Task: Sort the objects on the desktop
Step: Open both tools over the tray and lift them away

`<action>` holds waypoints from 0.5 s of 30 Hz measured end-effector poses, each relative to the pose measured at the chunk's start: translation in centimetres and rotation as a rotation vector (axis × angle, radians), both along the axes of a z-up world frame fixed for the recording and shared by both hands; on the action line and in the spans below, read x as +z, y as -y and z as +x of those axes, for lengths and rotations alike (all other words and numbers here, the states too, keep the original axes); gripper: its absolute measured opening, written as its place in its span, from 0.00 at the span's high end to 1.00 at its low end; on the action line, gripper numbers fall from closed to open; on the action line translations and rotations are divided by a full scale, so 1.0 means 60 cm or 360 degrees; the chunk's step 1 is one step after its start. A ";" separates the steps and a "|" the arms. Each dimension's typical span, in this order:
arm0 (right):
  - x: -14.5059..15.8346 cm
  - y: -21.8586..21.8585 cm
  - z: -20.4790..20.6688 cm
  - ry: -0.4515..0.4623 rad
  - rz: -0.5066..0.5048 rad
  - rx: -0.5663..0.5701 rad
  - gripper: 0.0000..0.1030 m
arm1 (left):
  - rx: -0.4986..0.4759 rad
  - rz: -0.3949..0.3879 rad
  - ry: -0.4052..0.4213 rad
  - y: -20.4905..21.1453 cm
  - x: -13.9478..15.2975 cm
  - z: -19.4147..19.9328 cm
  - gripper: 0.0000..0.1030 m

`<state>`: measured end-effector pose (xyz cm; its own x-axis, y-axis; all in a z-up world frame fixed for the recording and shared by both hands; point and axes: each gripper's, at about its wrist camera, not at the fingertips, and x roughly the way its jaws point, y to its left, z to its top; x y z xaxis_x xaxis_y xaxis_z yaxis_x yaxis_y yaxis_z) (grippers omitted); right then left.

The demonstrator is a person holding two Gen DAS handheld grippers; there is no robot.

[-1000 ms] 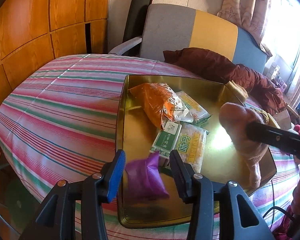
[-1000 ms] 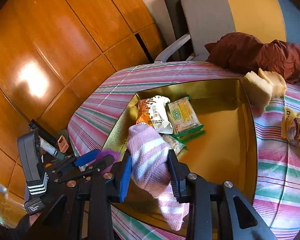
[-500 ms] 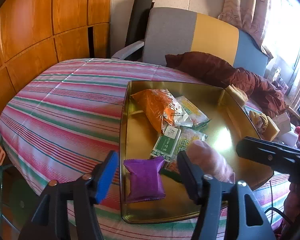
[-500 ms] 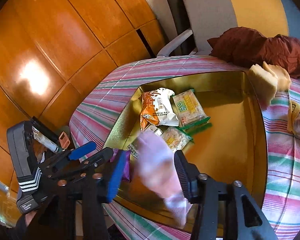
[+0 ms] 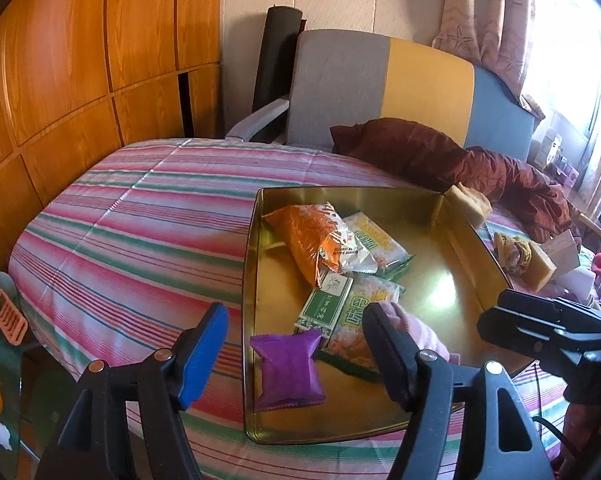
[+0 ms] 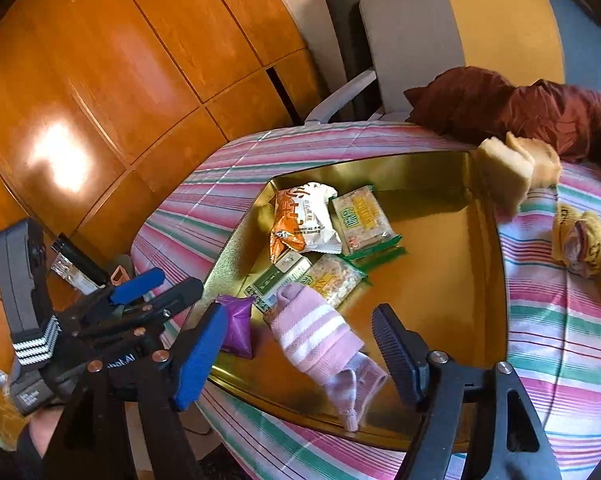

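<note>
- Blue and black pads of the left gripper (image 5: 294, 346) are spreading apart above a purple packet (image 5: 288, 368), clear of it, near the gold tray's (image 5: 250, 300) front-left corner.
- Right gripper (image 6: 300, 344) jaws are widening too; a pink sock with white stripes (image 6: 320, 336) lies loose between them at the tray's front edge.
- Both grippers slope downward over the tray, side by side.
- Orange, white and green snack packs (image 6: 324, 236) lie towards the tray's far-left corner.

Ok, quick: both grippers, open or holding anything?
Left gripper: jaws opening, nothing gripped; purple packet lies in the tray between them.
Right gripper: jaws opening, pink sock released.
</note>
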<state>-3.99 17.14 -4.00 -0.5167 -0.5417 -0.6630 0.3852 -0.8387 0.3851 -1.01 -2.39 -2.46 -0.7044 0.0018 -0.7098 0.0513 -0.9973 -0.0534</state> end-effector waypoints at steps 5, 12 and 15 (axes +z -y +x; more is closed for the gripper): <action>0.005 -0.015 0.012 -0.0046 0.0029 -0.0044 0.23 | 0.0000 -0.0009 0.0010 -0.005 -0.001 0.001 0.31; 0.012 -0.032 0.031 -0.0147 0.0113 -0.0104 0.20 | -0.0031 0.0016 0.0014 -0.010 -0.004 0.002 0.32; 0.020 -0.046 0.045 -0.0245 0.0141 -0.0157 0.18 | -0.0054 0.0074 0.0015 -0.011 -0.005 0.003 0.32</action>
